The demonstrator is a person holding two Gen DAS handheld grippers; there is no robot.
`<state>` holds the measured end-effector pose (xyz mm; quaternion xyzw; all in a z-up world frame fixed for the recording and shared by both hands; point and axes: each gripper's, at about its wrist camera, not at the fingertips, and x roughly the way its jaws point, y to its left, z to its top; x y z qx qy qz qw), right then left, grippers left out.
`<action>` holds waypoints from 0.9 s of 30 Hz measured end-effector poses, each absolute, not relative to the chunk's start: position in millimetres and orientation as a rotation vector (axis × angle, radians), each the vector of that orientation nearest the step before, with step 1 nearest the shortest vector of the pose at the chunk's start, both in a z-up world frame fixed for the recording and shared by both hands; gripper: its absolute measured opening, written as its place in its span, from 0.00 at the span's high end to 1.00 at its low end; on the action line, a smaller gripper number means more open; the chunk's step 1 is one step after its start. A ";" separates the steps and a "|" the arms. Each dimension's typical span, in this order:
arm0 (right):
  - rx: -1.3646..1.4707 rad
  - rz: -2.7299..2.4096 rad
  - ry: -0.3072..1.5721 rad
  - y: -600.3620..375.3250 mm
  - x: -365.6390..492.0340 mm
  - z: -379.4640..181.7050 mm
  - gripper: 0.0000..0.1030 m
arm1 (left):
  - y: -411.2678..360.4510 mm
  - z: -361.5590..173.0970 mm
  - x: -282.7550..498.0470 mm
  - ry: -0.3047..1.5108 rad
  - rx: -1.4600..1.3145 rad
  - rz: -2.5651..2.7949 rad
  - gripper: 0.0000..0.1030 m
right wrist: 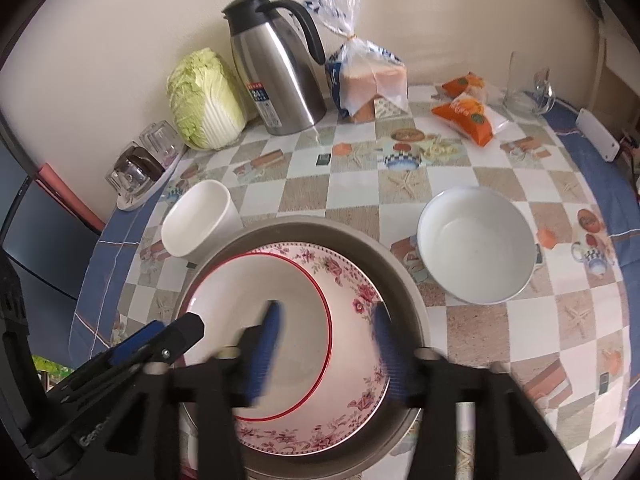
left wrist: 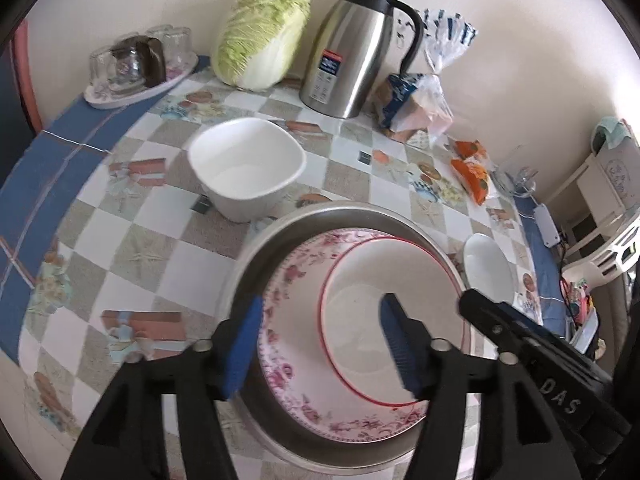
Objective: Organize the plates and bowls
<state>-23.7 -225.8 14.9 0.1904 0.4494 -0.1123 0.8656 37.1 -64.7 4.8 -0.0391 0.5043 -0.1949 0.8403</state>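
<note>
Left gripper (left wrist: 320, 344): poised above the stacked dishes, pointing down and forward; jaws wide, nothing between them. Its blue pads (left wrist: 242, 348) straddle the left part of the stack. In the right wrist view it enters at lower left (right wrist: 160, 340), its tip over the rim of the inner plate.

Right gripper (right wrist: 326, 352): poised over the same stack from the other side; jaws wide, holding nothing. Its pads (right wrist: 266, 356) are blurred. In the left wrist view its black tip (left wrist: 492, 316) shows at right, above the edge of the metal basin.

Stack: red-rimmed plate (left wrist: 384, 320) lies inside a floral plate (left wrist: 296, 320), which sits in a round metal basin (left wrist: 256, 264) on the checked surface (left wrist: 132, 248).

White square bowl (left wrist: 246, 168): upright, just beyond the basin on the left.

White round bowl (right wrist: 476, 248): upright, right of the basin; seen whole only in the right wrist view, only as a sliver (left wrist: 488, 268) in the left one.

Along the wall: tray of upturned glasses (left wrist: 136, 68), napa cabbage (left wrist: 260, 36), steel thermal jug (left wrist: 352, 48), bagged sliced bread (right wrist: 368, 80), orange snack packets (right wrist: 468, 116).

Left wrist view only: white chair (left wrist: 616, 248) beyond the surface's right edge. Right wrist view only: clear glass jug (right wrist: 528, 88) near the packets.
</note>
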 end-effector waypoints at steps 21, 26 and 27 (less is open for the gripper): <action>0.396 -0.318 0.891 -230.2 -44.7 31.1 0.00 | -42.1 7.6 19.0 1.078 0.127 -0.265 0.07; 0.345 -0.331 0.867 -229.3 -51.8 37.8 0.00 | -16.0 10.5 21.7 1.096 0.111 -0.262 0.07; 0.316 -0.335 0.862 -227.7 -53.3 38.7 0.00 | -11.7 13.5 21.3 1.093 0.101 -0.276 0.07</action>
